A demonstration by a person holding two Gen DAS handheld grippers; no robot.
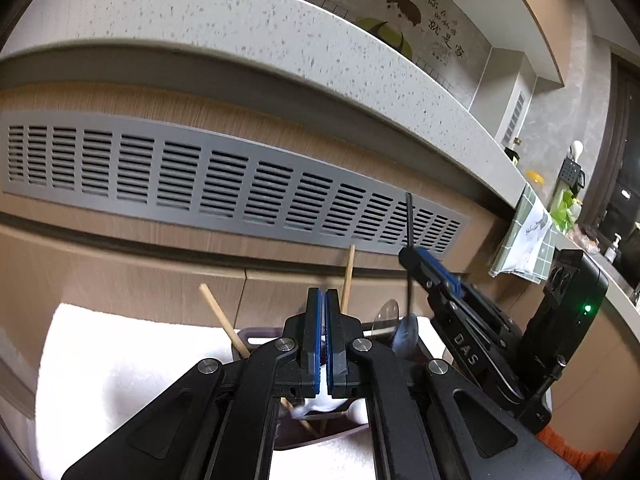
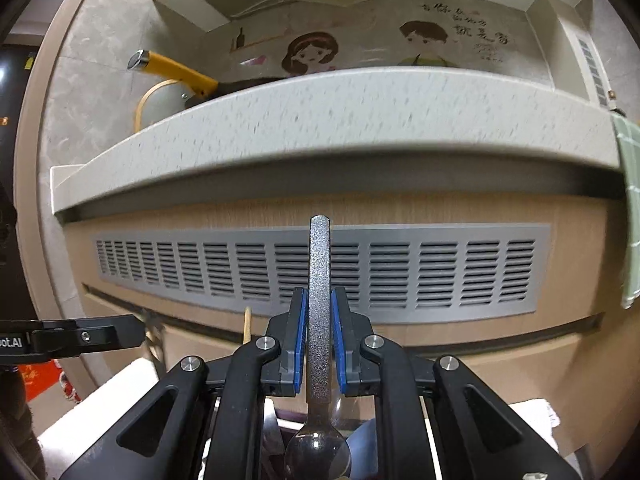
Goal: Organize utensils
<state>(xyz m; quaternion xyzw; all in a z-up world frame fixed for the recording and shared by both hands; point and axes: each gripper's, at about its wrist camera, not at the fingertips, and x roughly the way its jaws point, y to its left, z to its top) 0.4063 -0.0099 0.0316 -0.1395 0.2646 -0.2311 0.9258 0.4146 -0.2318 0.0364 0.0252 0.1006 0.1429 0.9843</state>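
Observation:
My right gripper [image 2: 319,300] is shut on a metal spoon [image 2: 319,280]. Its speckled handle stands upright between the blue pads, and its bowl [image 2: 318,454] hangs down over the dark purple utensil holder [image 2: 294,424]. The left wrist view shows that gripper [image 1: 410,256] at right, the spoon's thin handle [image 1: 409,216] rising from it. My left gripper [image 1: 324,300] is shut over the holder [image 1: 256,336], with nothing showing between its tips. Something white [image 1: 320,406] lies in the holder below its jaws. Two wooden chopsticks [image 1: 224,320] and a clear spoon [image 1: 386,316] stand in the holder. The left gripper [image 2: 138,332] reaches in from the left edge.
The holder sits on a white cloth [image 1: 120,344] in front of a wooden cabinet with a grey vent grille [image 1: 240,184]. Above it runs a speckled counter edge [image 2: 340,120]. A green checked towel [image 1: 524,240] hangs at right. A yellow-handled pan [image 2: 176,74] rests on the counter.

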